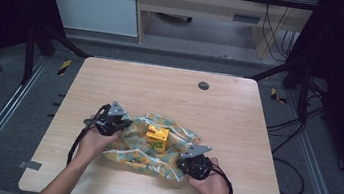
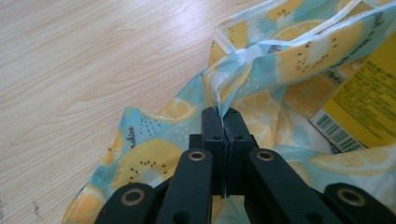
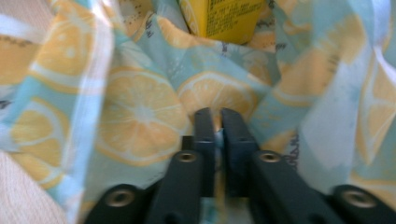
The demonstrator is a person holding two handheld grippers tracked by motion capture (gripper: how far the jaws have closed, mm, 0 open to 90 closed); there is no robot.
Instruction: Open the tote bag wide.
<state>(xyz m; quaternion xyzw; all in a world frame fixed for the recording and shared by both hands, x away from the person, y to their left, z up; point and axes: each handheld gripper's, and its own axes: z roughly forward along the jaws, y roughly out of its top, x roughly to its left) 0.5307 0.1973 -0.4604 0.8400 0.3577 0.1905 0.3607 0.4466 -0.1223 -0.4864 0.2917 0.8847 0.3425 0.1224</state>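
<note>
Pinching the lemon-print cloth (image 1: 152,152) at two spots, I am holding it crumpled near the front middle of the wooden table (image 1: 170,97). From the high view I am seeing my left gripper (image 1: 123,123) at the cloth's left edge and my right gripper (image 1: 182,163) at its front right corner, with a yellow box (image 1: 157,138) standing on the cloth between them. That view is not letting me judge the jaws; the gripper views are. Along my left gripper (image 2: 223,112), the two black jaws are pressing together with a fold of the cloth's hemmed edge caught between them, the fabric rising away from their tips, bare tabletop lying to the left and a corner of the yellow box (image 2: 369,107) with its barcode showing at the right. Along my right gripper (image 3: 215,112), the picture is blurring, but the jaws seem to be closing on a pleat of the cloth (image 3: 140,116), and the yellow box (image 3: 226,18) is standing just beyond, partly walled in by raised fabric.
</note>
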